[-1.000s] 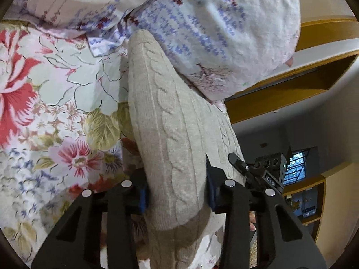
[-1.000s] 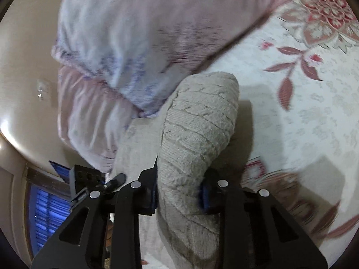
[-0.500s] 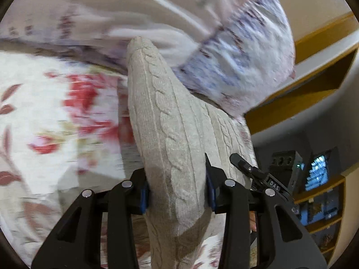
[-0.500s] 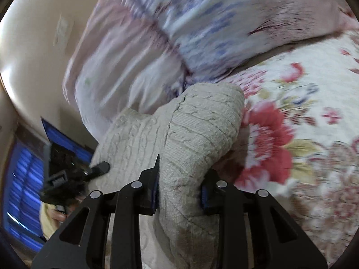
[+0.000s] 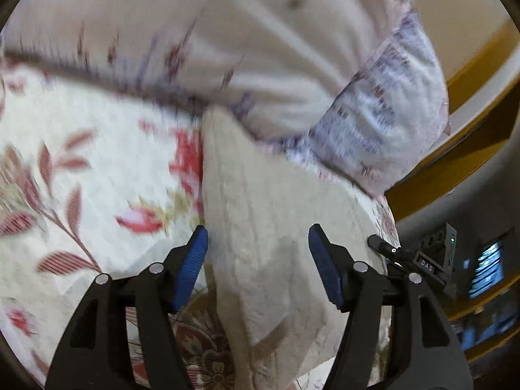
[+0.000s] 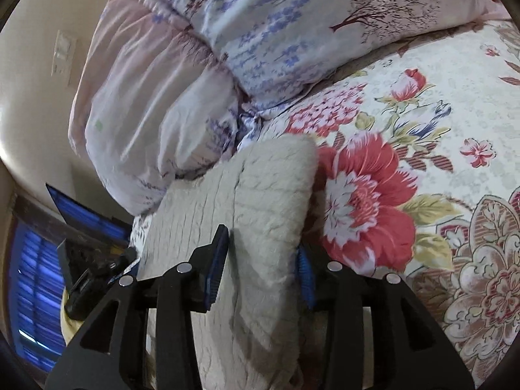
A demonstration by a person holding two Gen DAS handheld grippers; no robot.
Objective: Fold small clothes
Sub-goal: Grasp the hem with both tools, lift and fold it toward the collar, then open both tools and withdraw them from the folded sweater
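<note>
A beige cable-knit garment (image 5: 273,243) is lying folded on the floral bedspread (image 6: 422,113) beside the pillows (image 6: 260,32), as the left gripper (image 5: 256,263) and right gripper (image 6: 260,260), clamped a second ago, are opening, releasing the completed fold.

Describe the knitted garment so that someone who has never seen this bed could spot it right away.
On the flowered bedspread, just below the stacked pillows, lies the beige knit garment. Plain, with a cable pattern, it is the only unprinted fabric there, and it lies between the opening jaws of both grippers.
</note>
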